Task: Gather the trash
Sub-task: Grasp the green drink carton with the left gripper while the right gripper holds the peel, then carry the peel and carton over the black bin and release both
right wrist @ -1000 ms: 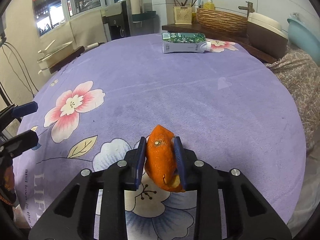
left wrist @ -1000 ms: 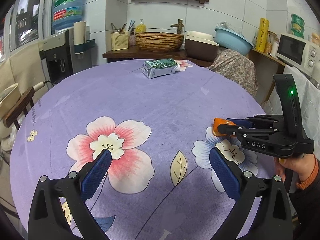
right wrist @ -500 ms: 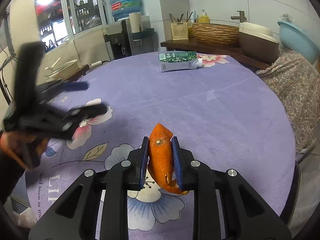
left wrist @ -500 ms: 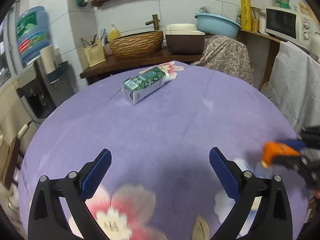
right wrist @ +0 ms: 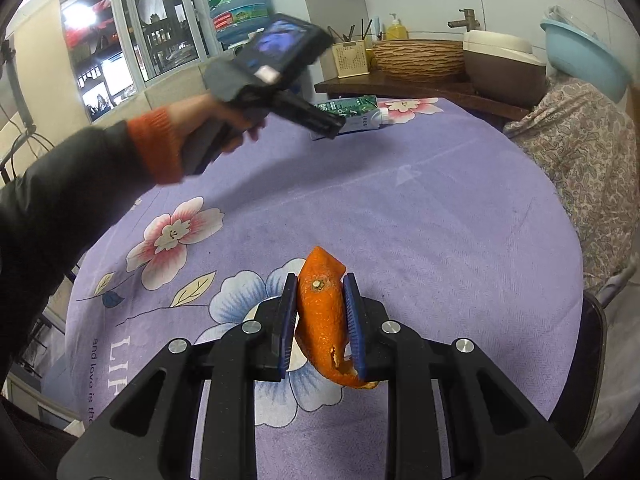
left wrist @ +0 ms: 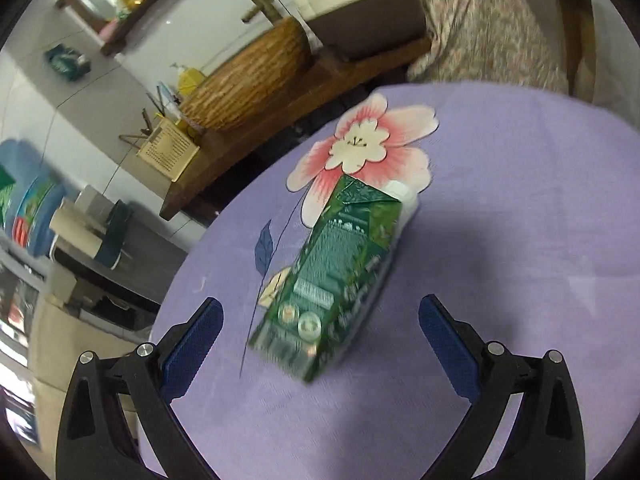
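Note:
A green milk carton (left wrist: 340, 276) lies on its side on the purple flowered tablecloth (left wrist: 500, 240), near the far edge. My left gripper (left wrist: 320, 344) hovers just short of it, jaws wide open, with the carton's near end between the blue pads but untouched. In the right wrist view the same left gripper (right wrist: 328, 124) reaches over the carton (right wrist: 356, 114), held by a hand in an orange cuff. My right gripper (right wrist: 320, 316) is shut on a piece of orange peel (right wrist: 322, 312), lifted above the cloth (right wrist: 440, 220).
Behind the table a wooden counter (right wrist: 420, 88) carries a woven basket (right wrist: 420, 58), a brown-and-white box (right wrist: 502, 58) and a blue basin (right wrist: 580, 56). A water dispenser (right wrist: 236, 0) stands by the window. Patterned fabric (right wrist: 588, 140) hangs at the table's right edge.
My left gripper swept across the table to the milk carton and rolled, so the scene now appears tilted. The right gripper has lifted a little, still holding the peel.

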Motion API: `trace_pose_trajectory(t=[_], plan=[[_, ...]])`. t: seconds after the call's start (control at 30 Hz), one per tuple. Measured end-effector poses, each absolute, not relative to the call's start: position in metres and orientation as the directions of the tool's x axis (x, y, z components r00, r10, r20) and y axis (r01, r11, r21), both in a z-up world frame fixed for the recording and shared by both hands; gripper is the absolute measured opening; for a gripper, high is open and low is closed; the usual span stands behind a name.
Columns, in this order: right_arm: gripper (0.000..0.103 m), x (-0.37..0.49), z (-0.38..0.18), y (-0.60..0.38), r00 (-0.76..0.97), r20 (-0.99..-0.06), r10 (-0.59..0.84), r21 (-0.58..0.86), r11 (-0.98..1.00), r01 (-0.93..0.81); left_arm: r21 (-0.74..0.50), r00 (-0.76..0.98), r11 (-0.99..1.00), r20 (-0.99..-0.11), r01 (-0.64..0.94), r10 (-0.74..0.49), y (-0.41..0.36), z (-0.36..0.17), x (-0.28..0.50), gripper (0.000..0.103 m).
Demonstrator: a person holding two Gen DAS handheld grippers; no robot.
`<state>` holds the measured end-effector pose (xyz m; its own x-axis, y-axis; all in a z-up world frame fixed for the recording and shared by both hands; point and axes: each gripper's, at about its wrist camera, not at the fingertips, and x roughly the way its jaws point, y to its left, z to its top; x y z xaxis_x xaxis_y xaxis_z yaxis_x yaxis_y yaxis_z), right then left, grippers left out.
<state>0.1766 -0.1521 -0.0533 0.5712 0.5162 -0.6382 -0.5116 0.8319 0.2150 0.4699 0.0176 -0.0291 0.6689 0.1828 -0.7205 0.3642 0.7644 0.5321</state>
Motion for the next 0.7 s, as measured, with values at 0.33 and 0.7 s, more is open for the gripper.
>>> trace_pose_trajectory(t=[0.33,0.7], plan=[[0.024,0.171,-0.054,-0.168,0.581,-0.63,0.516,0.234,0.839,-0.491,0.442,0.546,0.796,-0.82,0.413,0.172,0.019,-0.045,0.506,0.057],[0.024,0.168,-0.055,-0.186,0.608,-0.593,0.528,0.283,0.844,-0.456,0.316,0.622,0.885,-0.782,0.342,0.039,0.024,-0.022,0.428,0.049]])
